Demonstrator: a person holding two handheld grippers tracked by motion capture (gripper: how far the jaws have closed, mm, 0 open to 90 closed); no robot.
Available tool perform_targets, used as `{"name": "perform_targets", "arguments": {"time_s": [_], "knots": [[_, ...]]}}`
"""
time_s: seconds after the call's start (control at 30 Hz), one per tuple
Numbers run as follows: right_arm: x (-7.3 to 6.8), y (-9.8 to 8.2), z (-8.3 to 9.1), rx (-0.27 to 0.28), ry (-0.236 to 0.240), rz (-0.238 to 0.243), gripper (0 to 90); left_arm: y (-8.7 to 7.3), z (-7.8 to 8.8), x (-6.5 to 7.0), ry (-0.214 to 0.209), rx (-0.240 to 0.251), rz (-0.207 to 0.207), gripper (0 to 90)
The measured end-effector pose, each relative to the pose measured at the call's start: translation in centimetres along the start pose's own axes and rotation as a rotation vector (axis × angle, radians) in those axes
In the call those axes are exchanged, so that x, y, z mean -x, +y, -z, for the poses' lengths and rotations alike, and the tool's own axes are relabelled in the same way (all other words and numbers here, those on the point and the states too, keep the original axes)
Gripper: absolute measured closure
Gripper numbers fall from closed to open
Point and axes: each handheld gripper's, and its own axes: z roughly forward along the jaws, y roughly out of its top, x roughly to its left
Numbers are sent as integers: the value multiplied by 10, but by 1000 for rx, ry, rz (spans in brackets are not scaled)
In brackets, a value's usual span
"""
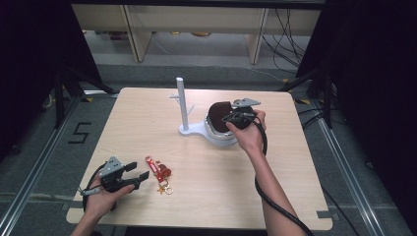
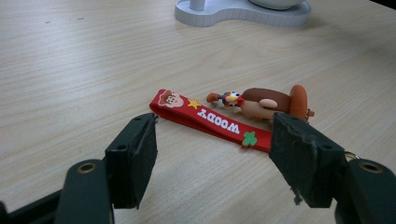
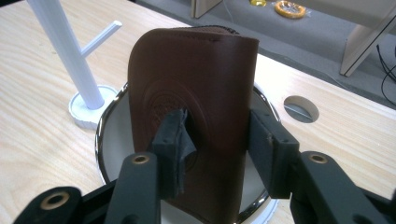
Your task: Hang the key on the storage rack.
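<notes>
In the high view our right tongs (image 1: 227,117) stand at the brown pouch (image 1: 219,114) in the white dish (image 1: 216,137) at the bench's (image 1: 147,113) 1 o'clock, the left gripper view shows our left tongs (image 2: 212,156) spread before the red keychain (image 2: 210,120), and the right gripper view shows the jaws loosely straddling the pouch, so it could topple.

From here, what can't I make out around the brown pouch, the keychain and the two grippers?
- Brown pouch: its lower end in the white dish, right gripper view, hidden by the jaws.
- Right gripper: whether its pads press the pouch; high view, hand covers it.
- Keychain: ring end, left gripper view, behind the left gripper, whose jaws stand open.
- White stand: top cut off.
</notes>
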Motion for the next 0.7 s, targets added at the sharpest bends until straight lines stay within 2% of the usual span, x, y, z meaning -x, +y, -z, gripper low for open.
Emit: {"name": "perform_targets", "arguments": {"time_s": [0.07, 0.1, 0.17, 0.2, 0.27, 0.37, 0.4, 0.43, 0.53, 0.6, 0.63, 0.67, 0.7], "knots": [[-1, 1, 0, -21, 13, -1, 569, 0, 0, 0, 0, 0, 0, 316], [-1, 1, 1, -30, 5, 19, 547, 0, 0, 0, 0, 0, 0, 316], [-2, 3, 3, -51, 10, 5, 507, 0, 0, 0, 0, 0, 1, 316], [-1, 3, 3, -42, 6, 32, 502, 0, 0, 0, 0, 0, 1, 316], [-3, 5, 6, -47, 5, 27, 491, 0, 0, 0, 0, 0, 0, 316], [-4, 8, 10, -11, -1, 31, 476, 1, 0, 1, 5, 3, 0, 316], [-3, 9, 13, -25, 8, 31, 466, 1, 0, 1, 4, 5, 3, 315], [-3, 9, 15, -17, 9, 30, 457, 1, 1, 1, 3, 5, 2, 315], [-4, 9, 19, -30, 35, 2, 427, 1, 1, 1, 3, 7, 6, 311], [-3, 6, 22, -19, 41, -16, 408, 2, 1, 2, 0, 15, 12, 302], [-2, 4, 24, -18, 47, -34, 404, 3, 2, 2, 7, 16, 9, 297], [0, -2, 27, 0, 52, -74, 413, 4, 2, 2, -4, 20, 8, 291], [0, -2, 27, 0, 52, -74, 413, 5, 2, 3, -3, 23, 6, 291]]}}
